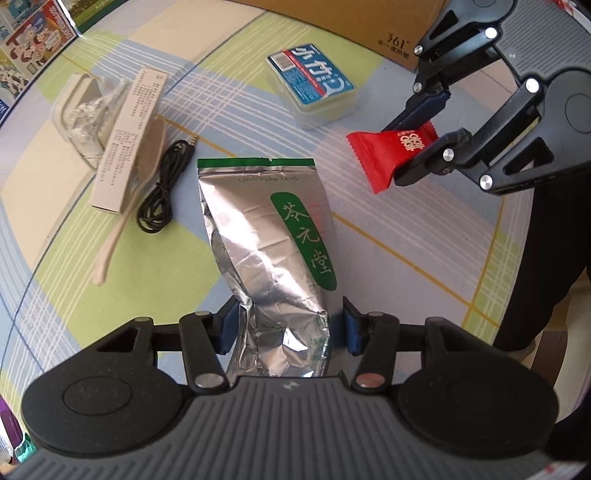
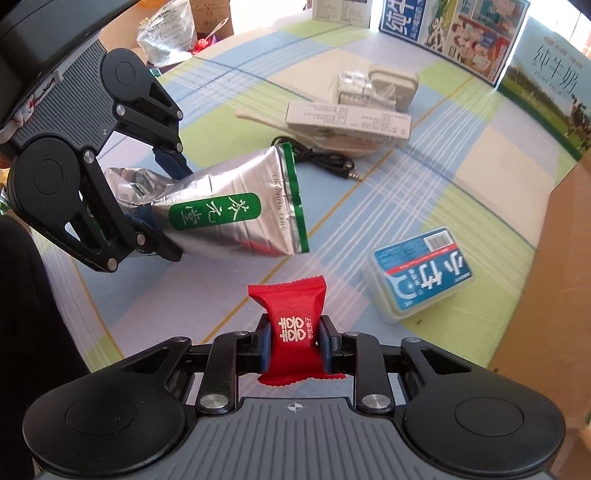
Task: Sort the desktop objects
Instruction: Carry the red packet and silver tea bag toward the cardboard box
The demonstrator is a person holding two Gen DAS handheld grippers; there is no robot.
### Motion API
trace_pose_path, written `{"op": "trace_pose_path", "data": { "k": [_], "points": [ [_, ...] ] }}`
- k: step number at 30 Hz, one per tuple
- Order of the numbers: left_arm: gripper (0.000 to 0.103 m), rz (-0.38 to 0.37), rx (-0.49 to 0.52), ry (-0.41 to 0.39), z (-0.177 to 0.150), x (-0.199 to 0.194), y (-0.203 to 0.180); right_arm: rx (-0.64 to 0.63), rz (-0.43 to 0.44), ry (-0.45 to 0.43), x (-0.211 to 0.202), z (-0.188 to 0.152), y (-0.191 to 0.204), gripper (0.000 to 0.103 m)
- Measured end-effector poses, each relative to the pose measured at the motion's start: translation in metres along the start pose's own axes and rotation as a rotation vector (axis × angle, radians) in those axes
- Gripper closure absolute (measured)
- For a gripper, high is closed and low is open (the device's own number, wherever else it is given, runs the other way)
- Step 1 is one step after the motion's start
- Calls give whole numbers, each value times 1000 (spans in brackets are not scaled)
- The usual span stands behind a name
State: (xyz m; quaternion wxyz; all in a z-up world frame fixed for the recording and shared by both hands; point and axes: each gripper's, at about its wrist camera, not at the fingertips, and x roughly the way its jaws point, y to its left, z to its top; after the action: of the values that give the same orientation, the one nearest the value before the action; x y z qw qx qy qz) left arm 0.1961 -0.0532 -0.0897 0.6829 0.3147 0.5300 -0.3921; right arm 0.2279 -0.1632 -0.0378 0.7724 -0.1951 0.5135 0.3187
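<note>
1. The tablecloth (image 1: 424,258), checked in blue, green and cream, carries everything; a cardboard box (image 1: 351,22) stands at its far edge and milk cartons (image 2: 461,33) along another.
2. The foil tea pouch (image 1: 266,236) is the largest loose item – the left gripper (image 1: 288,328) has its blue pads pressed into the crumpled bottom end, and the pouch appears lifted off the cloth, green-sealed top pointing away.
3. A blue-labelled plastic box (image 1: 314,88) lies near the cardboard box, untouched.
4. A white carton (image 1: 129,136) lies toward the opposite side beside a clear-lidded container (image 1: 79,110), with a pale spoon (image 1: 110,236) and a coiled black cable (image 1: 162,188) just beside it.
5. The red candy packet (image 2: 291,325) is smallest – the right gripper (image 2: 293,345) is clamped on its middle, holding it clear of the cloth.
6. To do this step well, I judge: keep both grips firm, carry each item level, and keep the two grippers apart so pouch and candy never collide.
</note>
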Motion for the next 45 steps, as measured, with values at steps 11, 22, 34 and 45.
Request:
{"op": "trace_pose_path", "data": {
  "k": [11,22,34,45],
  "points": [
    [54,68,19,1,4,-63,-30,15,-39,-55,-54,-3,5,81],
    [54,85,0,-70,55,-107,-66,77,-127,-134,-126,-22,-21,81],
    [54,65,-18,-150,129,-127,-100,192,-238,-177,-180,-52,-79,81],
    [55,13,-93,-196,200,-111,-122,323,-299,-195,-201,-78,-147,81]
  ]
}}
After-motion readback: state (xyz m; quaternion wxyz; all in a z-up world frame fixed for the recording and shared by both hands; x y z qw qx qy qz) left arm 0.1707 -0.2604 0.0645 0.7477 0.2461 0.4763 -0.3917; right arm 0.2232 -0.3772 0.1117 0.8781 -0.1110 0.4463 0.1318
